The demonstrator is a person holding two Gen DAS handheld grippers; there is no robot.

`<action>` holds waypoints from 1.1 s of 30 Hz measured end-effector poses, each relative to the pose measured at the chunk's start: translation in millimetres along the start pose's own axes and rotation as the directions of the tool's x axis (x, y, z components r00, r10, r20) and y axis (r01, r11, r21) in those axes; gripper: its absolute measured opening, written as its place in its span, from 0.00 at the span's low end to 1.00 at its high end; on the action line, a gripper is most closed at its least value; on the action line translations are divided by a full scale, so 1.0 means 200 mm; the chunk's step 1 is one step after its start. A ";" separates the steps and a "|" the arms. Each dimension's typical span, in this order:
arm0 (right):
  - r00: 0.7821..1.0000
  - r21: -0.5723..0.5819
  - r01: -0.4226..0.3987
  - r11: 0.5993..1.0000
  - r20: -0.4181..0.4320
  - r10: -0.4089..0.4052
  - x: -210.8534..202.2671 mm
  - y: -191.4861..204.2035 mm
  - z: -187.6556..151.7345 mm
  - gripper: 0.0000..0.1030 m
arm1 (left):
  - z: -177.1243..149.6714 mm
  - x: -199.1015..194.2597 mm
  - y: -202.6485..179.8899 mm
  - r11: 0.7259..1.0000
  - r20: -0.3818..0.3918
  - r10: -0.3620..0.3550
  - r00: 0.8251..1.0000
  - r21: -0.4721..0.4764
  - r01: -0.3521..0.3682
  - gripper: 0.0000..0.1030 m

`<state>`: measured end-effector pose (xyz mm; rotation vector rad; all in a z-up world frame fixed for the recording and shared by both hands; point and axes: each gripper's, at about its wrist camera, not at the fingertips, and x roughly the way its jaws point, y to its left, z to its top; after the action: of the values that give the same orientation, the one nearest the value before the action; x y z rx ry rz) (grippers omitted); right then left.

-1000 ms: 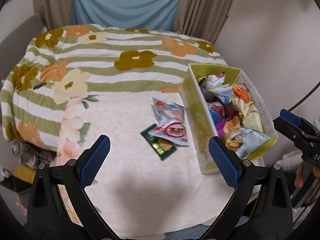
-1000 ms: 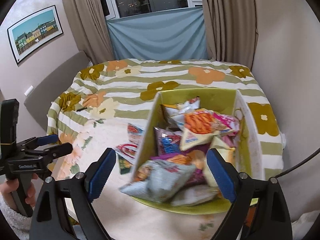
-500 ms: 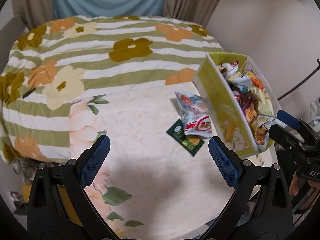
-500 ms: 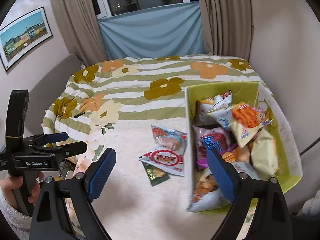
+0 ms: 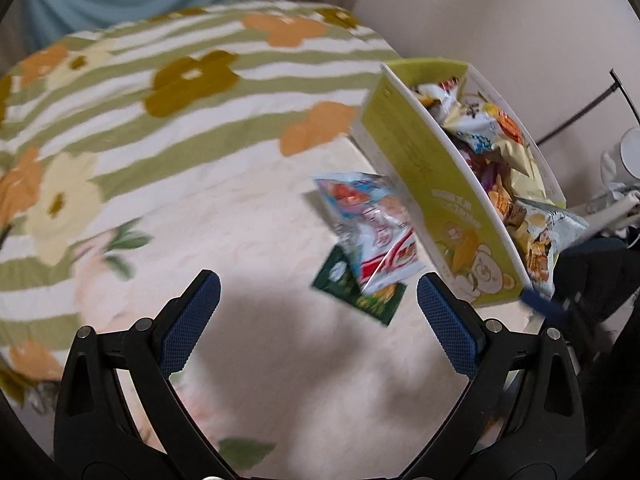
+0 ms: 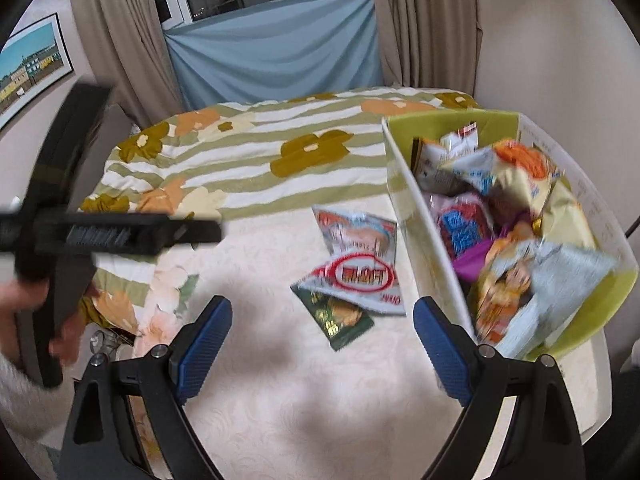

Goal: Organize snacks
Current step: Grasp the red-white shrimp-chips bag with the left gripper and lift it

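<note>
Lying just ahead of the spread, empty right claw [image 6: 322, 346] (left claw [image 5: 318, 316] likewise): three snack packets [image 6: 356, 268]

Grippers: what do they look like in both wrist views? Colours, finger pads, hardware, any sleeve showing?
Both the left gripper and the right gripper have matte black plastic frames with triangular cut-outs, silver pivot screws, and fingers tipped with blue, fine-textured pads. In the right wrist view the left gripper appears side-on as a blurred black pistol-style handle, held by a bare hand with a pale fuzzy sleeve.
</note>
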<state>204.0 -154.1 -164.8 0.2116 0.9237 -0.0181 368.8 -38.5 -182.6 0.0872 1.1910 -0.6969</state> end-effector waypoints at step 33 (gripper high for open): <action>0.995 -0.064 0.058 0.996 -0.081 -0.064 0.57 0.01 -0.23 0.88 | 0.24 0.64 0.00 0.990 -0.147 -0.128 0.981 -0.075 0.118 0.54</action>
<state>237.1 -135.3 -281.0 0.1280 1.0121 -0.0376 432.0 -115.6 -274.6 0.0112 1.3726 -0.7697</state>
